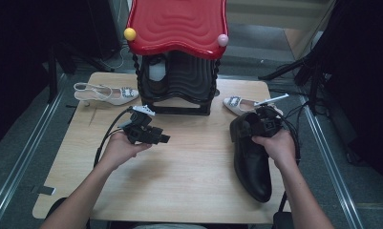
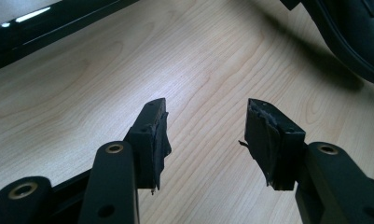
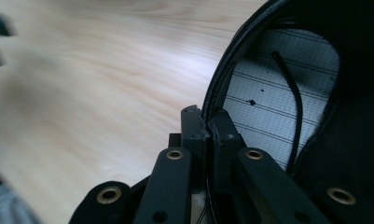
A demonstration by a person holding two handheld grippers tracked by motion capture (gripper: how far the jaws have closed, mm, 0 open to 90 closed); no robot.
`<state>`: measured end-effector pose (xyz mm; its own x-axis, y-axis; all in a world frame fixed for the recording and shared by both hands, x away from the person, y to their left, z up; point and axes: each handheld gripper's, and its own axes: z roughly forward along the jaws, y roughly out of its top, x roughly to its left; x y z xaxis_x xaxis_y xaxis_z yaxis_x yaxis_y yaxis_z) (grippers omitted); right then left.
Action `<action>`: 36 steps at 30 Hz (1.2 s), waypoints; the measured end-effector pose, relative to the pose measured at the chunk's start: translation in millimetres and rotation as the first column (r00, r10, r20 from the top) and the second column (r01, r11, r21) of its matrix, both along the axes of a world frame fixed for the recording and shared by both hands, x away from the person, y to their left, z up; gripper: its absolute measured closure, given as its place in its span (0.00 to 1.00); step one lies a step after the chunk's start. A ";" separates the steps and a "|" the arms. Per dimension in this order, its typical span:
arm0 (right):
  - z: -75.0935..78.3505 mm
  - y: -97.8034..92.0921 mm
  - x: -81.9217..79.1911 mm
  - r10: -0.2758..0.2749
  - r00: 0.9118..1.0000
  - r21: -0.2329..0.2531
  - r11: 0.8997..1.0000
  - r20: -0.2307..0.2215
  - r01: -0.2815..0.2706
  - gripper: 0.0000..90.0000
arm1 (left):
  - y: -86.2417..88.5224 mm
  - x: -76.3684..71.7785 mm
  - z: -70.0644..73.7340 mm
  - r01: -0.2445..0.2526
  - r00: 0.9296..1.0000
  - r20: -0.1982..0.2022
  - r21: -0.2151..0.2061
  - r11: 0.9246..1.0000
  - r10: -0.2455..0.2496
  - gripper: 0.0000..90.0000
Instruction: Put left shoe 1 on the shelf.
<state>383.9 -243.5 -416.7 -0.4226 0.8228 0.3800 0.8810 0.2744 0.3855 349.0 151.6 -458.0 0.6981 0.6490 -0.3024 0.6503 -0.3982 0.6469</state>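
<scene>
1. On the desk's right side lies a black shoe, long axis running near to far, heel end far.
2. The right gripper has its fingers clenched on the shoe's heel-end collar rim.
3. The left gripper hangs mid-desk, fingers released, empty; the shoe lies to its right.

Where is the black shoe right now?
In the high view, the black shoe lies on the table's right side, its collar pinched by the right gripper, just in front of a white heeled shoe.
</scene>
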 end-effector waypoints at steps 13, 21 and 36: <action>0.8 109.3 5.1 0.259 0.966 0.003 0.966 -0.002 -0.259 0.98 | 12.0 1.5 2.6 -0.030 1.000 0.005 -0.007 1.000 0.030 0.55; -17.4 156.0 7.6 0.337 0.941 0.017 0.941 -0.032 -0.337 0.98 | 19.4 3.0 -2.0 -0.045 0.999 0.001 0.008 0.999 0.045 0.55; -37.1 186.4 -3.3 0.417 0.908 0.018 0.909 -0.042 -0.417 0.95 | 24.8 8.2 -9.2 -0.073 0.997 -0.009 0.017 0.997 0.073 0.56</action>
